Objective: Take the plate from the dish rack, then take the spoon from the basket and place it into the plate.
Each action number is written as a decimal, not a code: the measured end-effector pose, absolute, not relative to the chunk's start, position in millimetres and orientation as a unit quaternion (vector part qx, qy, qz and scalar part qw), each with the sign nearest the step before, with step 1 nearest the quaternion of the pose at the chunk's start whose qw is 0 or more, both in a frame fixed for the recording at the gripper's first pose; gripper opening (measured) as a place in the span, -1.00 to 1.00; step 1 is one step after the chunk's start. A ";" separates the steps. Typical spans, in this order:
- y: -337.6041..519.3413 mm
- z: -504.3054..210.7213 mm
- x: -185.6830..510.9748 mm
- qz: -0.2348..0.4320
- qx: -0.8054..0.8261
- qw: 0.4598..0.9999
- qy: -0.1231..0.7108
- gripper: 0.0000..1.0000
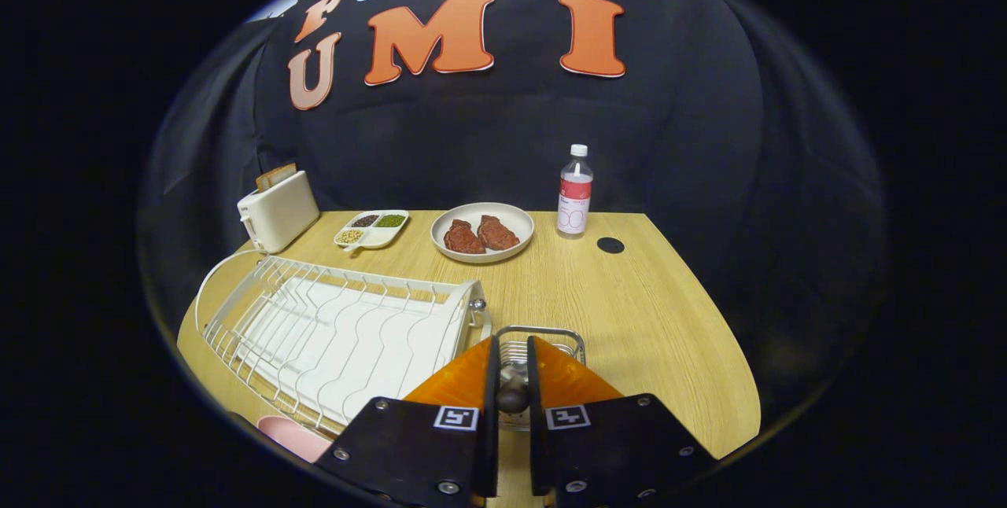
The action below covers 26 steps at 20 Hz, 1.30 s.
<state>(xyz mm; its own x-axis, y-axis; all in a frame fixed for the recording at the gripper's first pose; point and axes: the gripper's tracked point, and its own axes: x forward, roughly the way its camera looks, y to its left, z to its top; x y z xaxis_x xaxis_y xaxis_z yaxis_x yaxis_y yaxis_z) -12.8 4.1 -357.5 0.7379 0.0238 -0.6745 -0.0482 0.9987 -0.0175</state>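
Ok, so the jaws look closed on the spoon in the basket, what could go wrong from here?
The jaws pinch only the rounded end of the spoon, so it may swivel or slip on lifting. The rest of it seems to sit down in the wire basket and could snag the rim. The pink plate lies beside the rack, so the swing there could clip the wires.

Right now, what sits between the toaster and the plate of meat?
A divided dish of beans, seen in the gripper view. The tool is shut on the spoon at the basket.
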 end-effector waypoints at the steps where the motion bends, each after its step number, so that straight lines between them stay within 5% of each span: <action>1: 4.7 -358.1 -8.8 0.019 -0.016 0.932 0.360 -0.66; 16: 0.8 -287.5 2.5 0.014 -0.013 0.945 0.327 -0.73; 26: 46.8 -216.3 -24.8 0.076 0.011 0.956 0.283 -0.73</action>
